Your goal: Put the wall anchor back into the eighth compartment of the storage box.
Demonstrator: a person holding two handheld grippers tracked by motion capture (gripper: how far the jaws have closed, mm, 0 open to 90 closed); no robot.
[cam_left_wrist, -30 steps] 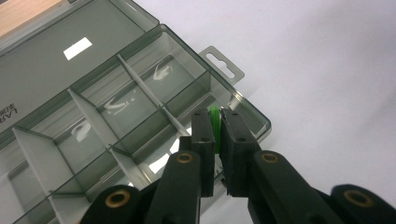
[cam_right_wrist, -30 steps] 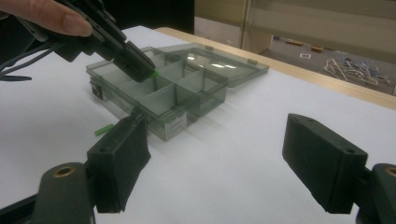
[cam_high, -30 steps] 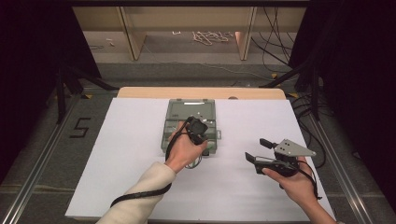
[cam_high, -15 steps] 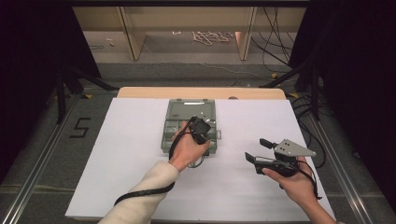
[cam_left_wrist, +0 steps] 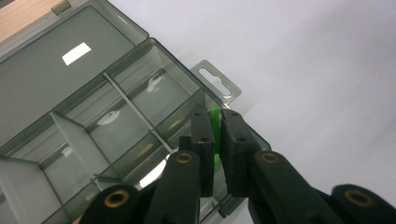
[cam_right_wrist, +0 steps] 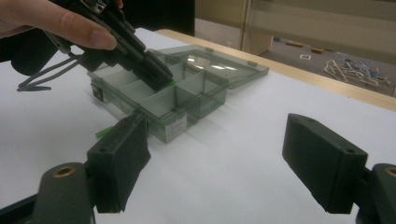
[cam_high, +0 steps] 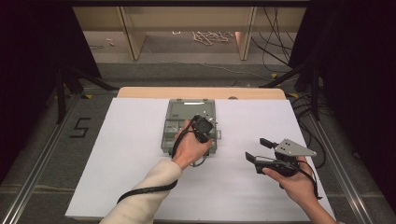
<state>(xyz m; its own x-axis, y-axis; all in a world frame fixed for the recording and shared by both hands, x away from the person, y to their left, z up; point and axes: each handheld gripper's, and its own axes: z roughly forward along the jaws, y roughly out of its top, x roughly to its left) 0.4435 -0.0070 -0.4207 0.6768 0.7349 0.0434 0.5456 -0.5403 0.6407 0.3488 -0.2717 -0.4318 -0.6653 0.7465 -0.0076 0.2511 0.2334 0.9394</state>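
A translucent grey compartment box [cam_high: 180, 126] lies open on the white table, its lid [cam_high: 189, 108] folded back flat. My left gripper [cam_high: 209, 132] hovers over the box's right-hand compartments. In the left gripper view its jaws [cam_left_wrist: 217, 119] are shut on a small bright green piece [cam_left_wrist: 214, 125], just above a compartment beside the box's hang tab [cam_left_wrist: 219, 84]. From the right gripper view the same green piece [cam_right_wrist: 172, 83] peeks out of the left gripper [cam_right_wrist: 156, 74] above the box [cam_right_wrist: 205, 100]. My right gripper [cam_high: 256, 149] rests to the right of the box, jaws [cam_right_wrist: 219, 158] wide apart with nothing between them.
A white sheet [cam_high: 130, 154] covers the table, with a wooden edge [cam_high: 201, 92] at the far side. A small green strip [cam_right_wrist: 103, 132] lies on the sheet by the box's near corner. Cables and rope [cam_high: 210, 36] lie on the floor beyond.
My left gripper has edged slightly to the right over the box, still gripping the green piece. The right gripper has stayed put.
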